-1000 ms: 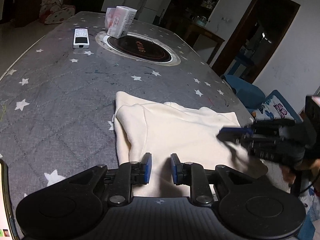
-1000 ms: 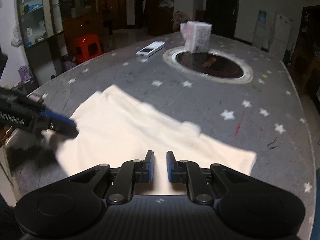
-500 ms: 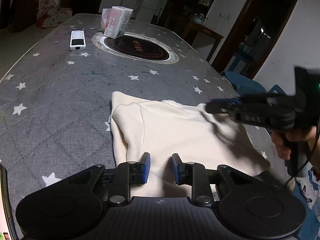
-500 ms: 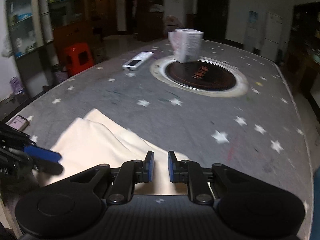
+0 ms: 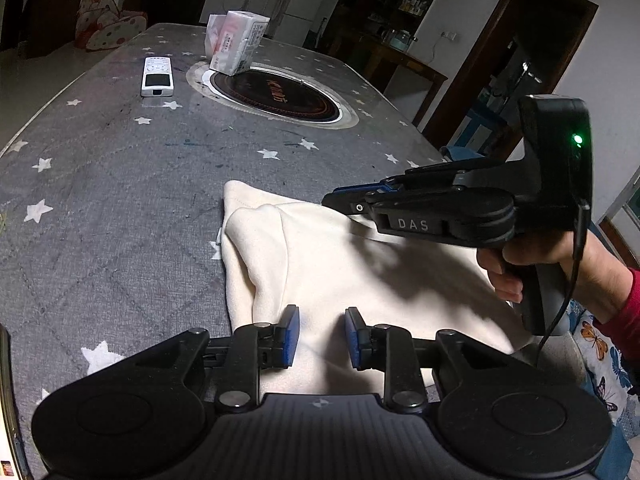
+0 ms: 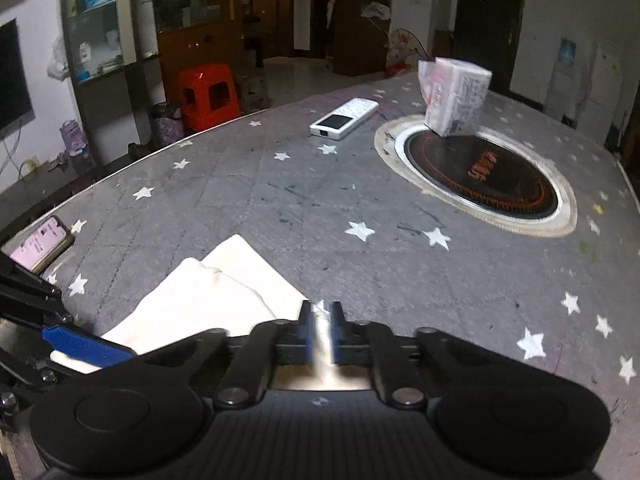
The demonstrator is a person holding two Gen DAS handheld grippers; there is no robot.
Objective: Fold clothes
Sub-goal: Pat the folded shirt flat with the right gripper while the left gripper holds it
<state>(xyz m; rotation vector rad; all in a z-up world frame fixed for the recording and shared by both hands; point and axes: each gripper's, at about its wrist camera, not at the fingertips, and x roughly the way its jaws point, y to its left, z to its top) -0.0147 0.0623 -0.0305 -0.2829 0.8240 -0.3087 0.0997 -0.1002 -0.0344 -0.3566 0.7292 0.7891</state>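
A cream garment lies partly folded on the grey star-patterned table. My left gripper is open, low over the garment's near edge, with nothing between its pads. My right gripper reaches in from the right over the garment's far edge; from its own view the jaws stand narrowly apart with no cloth visibly clamped. The garment shows at lower left in the right wrist view, with my left gripper's blue pad beside it.
A white remote, a tissue pack and a round inset hotplate sit at the table's far end. A phone lies near the table's left edge. A red stool stands beyond the table.
My right gripper has swung from the garment's right side across to its far edge, and its jaws have narrowed. My left gripper has barely moved.
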